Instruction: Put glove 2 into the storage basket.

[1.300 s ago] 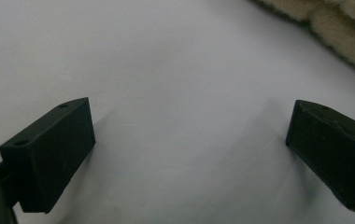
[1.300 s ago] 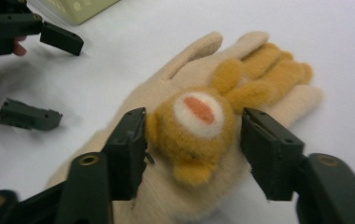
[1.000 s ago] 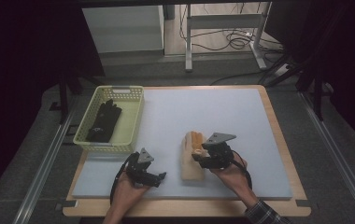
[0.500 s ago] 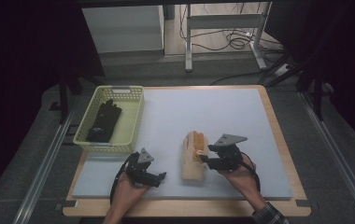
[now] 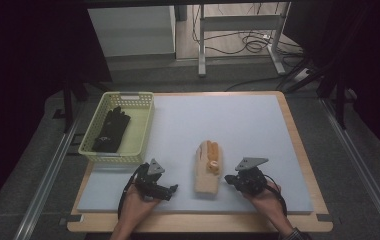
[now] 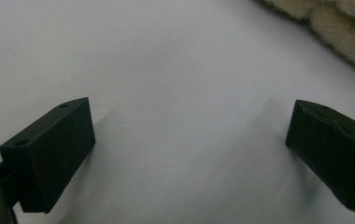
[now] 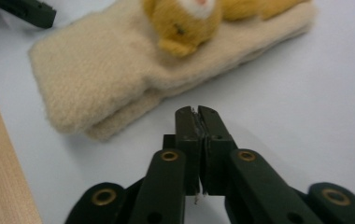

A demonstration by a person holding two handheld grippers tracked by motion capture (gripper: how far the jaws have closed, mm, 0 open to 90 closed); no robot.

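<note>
Centrally, the cream knitted mitten [image 5: 208,170] lies flat on the table [image 5: 258,125]. The right gripper [image 7: 197,111] has just been closing; its jaws meet on nothing beside the cuff, apparently after releasing it. The left gripper [image 6: 185,140] rests spread. A yellow basket [image 5: 140,127] stands apart.
</note>
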